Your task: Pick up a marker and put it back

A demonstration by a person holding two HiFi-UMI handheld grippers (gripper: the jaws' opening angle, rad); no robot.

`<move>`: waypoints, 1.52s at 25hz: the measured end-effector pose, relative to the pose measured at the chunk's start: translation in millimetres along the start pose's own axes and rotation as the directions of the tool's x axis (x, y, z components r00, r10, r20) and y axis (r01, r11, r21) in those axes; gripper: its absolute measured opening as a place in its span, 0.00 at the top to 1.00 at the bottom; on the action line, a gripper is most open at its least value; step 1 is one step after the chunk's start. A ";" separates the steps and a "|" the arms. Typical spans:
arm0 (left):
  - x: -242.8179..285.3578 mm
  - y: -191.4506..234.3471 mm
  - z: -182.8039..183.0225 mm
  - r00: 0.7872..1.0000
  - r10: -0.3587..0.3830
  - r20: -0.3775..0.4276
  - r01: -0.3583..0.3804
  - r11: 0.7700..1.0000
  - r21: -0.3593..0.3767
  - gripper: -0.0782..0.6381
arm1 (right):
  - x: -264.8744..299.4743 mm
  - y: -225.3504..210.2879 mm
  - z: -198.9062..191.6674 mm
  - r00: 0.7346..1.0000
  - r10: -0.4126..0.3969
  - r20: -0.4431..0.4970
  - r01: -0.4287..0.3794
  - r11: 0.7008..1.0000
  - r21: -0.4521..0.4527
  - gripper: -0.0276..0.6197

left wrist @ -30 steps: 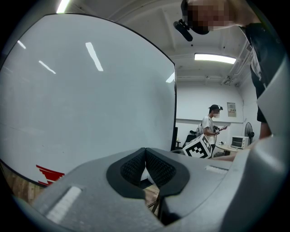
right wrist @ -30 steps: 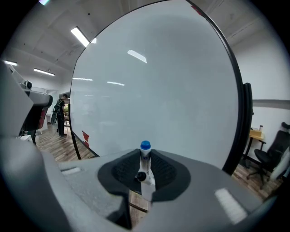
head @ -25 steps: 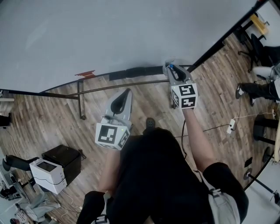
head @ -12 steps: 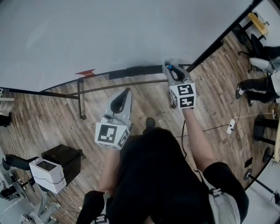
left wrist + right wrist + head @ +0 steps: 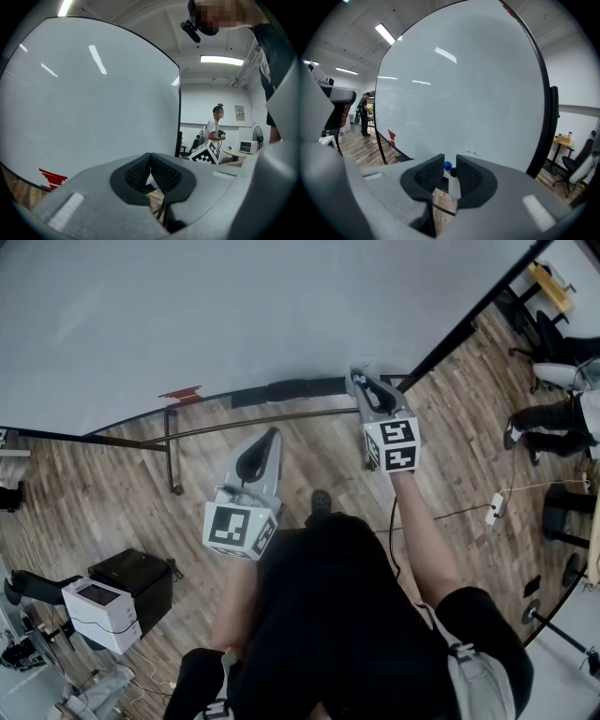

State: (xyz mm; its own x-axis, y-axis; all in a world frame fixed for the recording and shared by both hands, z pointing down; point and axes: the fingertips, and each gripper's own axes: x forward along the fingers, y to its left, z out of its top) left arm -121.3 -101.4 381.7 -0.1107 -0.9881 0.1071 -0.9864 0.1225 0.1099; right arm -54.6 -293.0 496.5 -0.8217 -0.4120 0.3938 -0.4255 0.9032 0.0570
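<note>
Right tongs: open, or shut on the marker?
Open. The right tongs have just been opening; their pads stand apart, and the blue marker cap shows in the gap, unpinched.

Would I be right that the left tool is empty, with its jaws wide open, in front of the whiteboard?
Not quite: the left tool is empty and in front of the whiteboard, but its jaws are closed together, not wide open, as the left gripper view shows.

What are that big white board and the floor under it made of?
Whiteboard: probably glossy coated steel or melamine; ceiling lights mirror in it. Floor: wood or wood-look laminate planks, matte; grain and plank seams show.
</note>
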 end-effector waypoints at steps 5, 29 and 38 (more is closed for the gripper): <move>1.2 -1.8 -0.9 1.000 -0.007 -0.003 0.007 1.000 -0.001 0.88 | -8.2 -2.4 6.4 1.000 -0.017 0.024 0.017 1.000 -0.002 0.83; -26.5 8.5 -30.4 0.923 -0.376 -0.081 0.376 0.926 -0.016 0.88 | -103.0 109.3 8.3 0.971 -0.200 0.130 0.170 0.962 0.214 0.95; -83.7 -19.8 -37.5 0.821 -0.565 -0.084 0.565 0.825 -0.024 0.88 | -167.4 201.6 22.4 0.945 -0.260 0.197 0.199 0.939 0.282 0.95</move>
State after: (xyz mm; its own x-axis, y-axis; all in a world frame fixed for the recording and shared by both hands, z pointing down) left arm -88.0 -17.6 407.7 0.4761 -0.8726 0.1089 -0.8734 -0.4547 0.1745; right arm -11.3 -44.7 421.5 -0.7409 -0.6478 0.1772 -0.6699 0.7316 -0.1266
